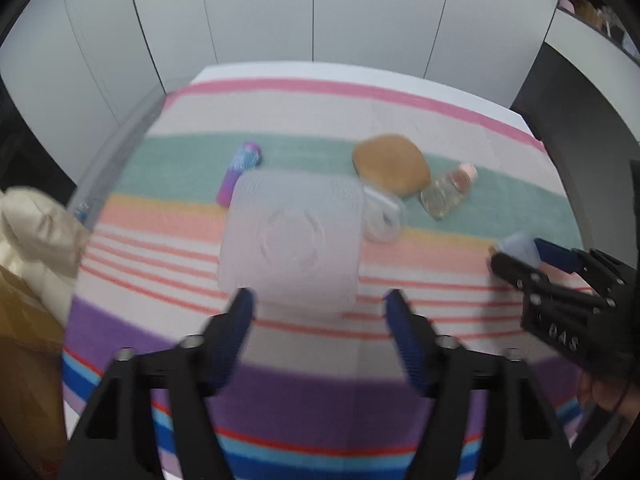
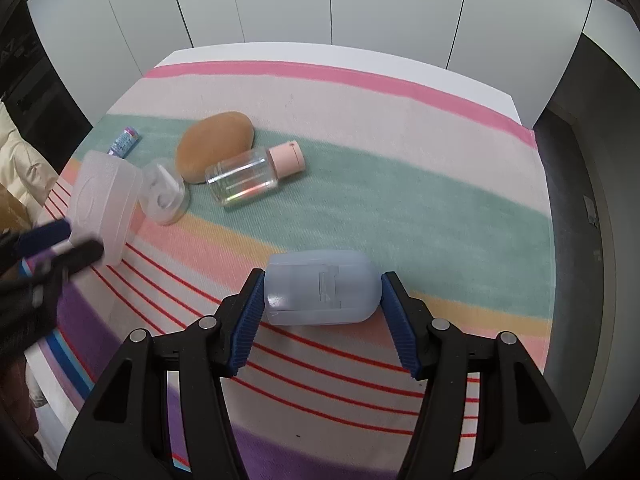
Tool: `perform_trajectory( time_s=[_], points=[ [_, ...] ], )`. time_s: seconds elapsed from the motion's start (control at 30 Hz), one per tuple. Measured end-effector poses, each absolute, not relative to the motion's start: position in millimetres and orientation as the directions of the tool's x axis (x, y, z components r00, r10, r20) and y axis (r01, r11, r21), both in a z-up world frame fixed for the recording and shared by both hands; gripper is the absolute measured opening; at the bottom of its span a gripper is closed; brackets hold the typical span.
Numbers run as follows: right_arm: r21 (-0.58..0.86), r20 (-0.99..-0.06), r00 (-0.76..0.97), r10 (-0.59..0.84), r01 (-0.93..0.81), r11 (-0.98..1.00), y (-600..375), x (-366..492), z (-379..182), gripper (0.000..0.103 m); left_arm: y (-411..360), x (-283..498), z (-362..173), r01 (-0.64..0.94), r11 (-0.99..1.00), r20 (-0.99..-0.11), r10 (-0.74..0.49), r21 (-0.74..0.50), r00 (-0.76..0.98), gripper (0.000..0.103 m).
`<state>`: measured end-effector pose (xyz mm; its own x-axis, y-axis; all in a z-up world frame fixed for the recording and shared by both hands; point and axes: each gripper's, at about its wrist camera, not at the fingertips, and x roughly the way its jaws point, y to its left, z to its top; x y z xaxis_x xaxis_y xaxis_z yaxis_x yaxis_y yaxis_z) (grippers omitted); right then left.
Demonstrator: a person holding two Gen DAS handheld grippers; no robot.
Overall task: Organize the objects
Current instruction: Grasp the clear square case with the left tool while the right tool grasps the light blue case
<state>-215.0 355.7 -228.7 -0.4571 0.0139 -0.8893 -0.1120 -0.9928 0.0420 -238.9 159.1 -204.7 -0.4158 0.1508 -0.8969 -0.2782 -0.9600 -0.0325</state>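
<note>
A frosted white plastic box lies on the striped cloth just beyond my open left gripper; it also shows in the right wrist view. My right gripper holds a pale blue plastic case between its blue pads just above the cloth; this case shows at the right of the left wrist view. A tan sponge, a clear bottle with a pink cap, a clear round lid and a purple tube lie behind.
The striped cloth covers a white table that ends near grey wall panels. A cream padded jacket and a brown bag sit off the left edge. The left gripper shows blurred at left.
</note>
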Motion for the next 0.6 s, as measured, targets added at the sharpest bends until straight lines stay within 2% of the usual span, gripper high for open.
perform_trajectory(
  time_s=[0.07, 0.17, 0.27, 0.47, 0.53, 0.57, 0.6],
  points=[
    [0.041, -0.89, -0.455, 0.015, -0.113, -0.993, 356.9, -211.5, -229.2, 0.06, 150.5, -234.5, -205.8, -0.253, -0.966, -0.888, 0.163, -0.054, -0.43, 0.097],
    [0.042, -0.888, -0.459, 0.018, -0.12, -0.992, 358.2, -209.3, -229.7, 0.06, 149.0, -233.4, -203.8, -0.247, -0.969, -0.85, 0.121, 0.011, -0.513, 0.103],
    [0.043, -0.889, -0.458, 0.018, -0.123, -0.991, 358.2, -208.9, -229.5, 0.06, 152.3, -248.9, -209.6, -0.233, -0.969, -0.833, 0.063, 0.08, -0.549, 0.103],
    [0.039, -0.888, -0.46, 0.019, -0.115, -0.993, 354.8, -208.8, -229.7, 0.06, 161.1, -270.9, -227.1, -0.28, -0.96, -0.876, 0.13, 0.007, -0.465, 0.102],
    [0.037, -0.888, -0.459, 0.019, -0.112, -0.993, 355.1, -209.2, -229.7, 0.06, 164.5, -271.2, -225.7, -0.284, -0.959, -0.866, 0.131, 0.013, -0.483, 0.093],
    [0.037, -0.889, -0.458, 0.018, -0.111, -0.993, 355.1, -209.1, -229.6, 0.06, 165.8, -270.9, -226.3, -0.28, -0.96, -0.868, 0.124, 0.018, -0.481, 0.085],
    [0.038, -0.889, -0.457, 0.017, -0.11, -0.993, 356.3, -208.6, -229.1, 0.06, 167.5, -270.9, -227.6, -0.278, -0.96, -0.873, 0.118, 0.021, -0.473, 0.084]
  ],
)
